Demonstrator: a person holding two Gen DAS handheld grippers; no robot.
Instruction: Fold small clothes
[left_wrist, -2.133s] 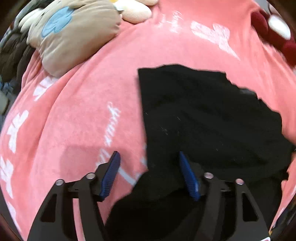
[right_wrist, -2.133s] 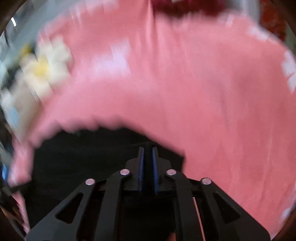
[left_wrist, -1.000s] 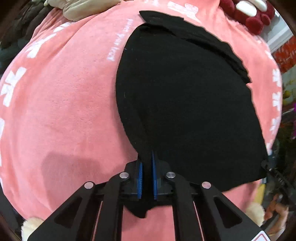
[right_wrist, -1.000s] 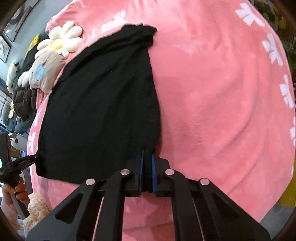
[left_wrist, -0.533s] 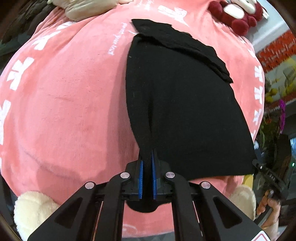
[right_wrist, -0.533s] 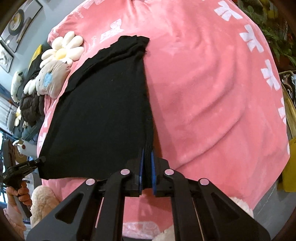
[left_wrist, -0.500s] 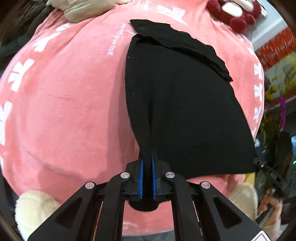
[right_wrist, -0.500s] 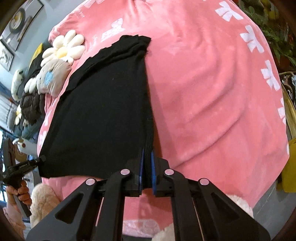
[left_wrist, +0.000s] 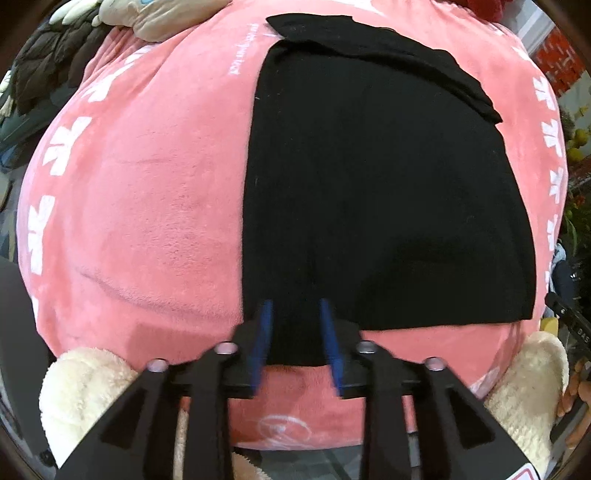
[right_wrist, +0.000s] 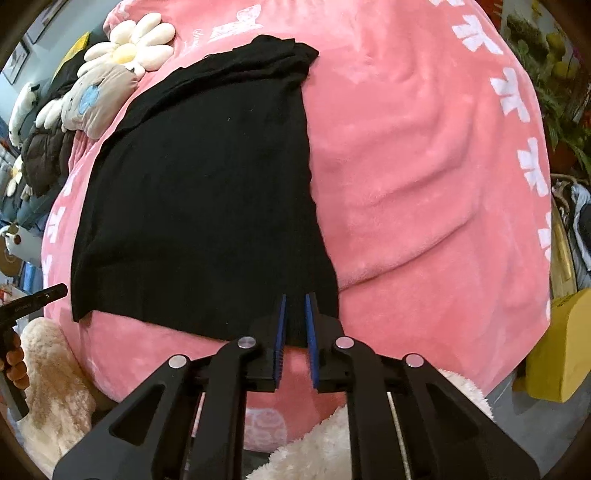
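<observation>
A black garment (left_wrist: 376, 177) lies spread flat on a big pink plush cushion (left_wrist: 140, 192), its far end bunched in folds; it also shows in the right wrist view (right_wrist: 199, 192). My left gripper (left_wrist: 295, 314) is open, its blue pads either side of the garment's near left corner. My right gripper (right_wrist: 294, 306) is open a little, its pads either side of the near right corner. The cloth lies loose between both sets of jaws.
The pink cushion (right_wrist: 424, 155) has white bow prints along its sides. Plush toys lie at the far left: a daisy (right_wrist: 129, 40) and a beige pillow (right_wrist: 96, 99). Cream plush paws (left_wrist: 85, 398) stick out below the cushion. A yellow box (right_wrist: 557, 347) stands at right.
Both grippers were shut on the garment's near corners, pulling it flat toward the near edge. Now both have opened and let go; the garment rests on the cushion.
</observation>
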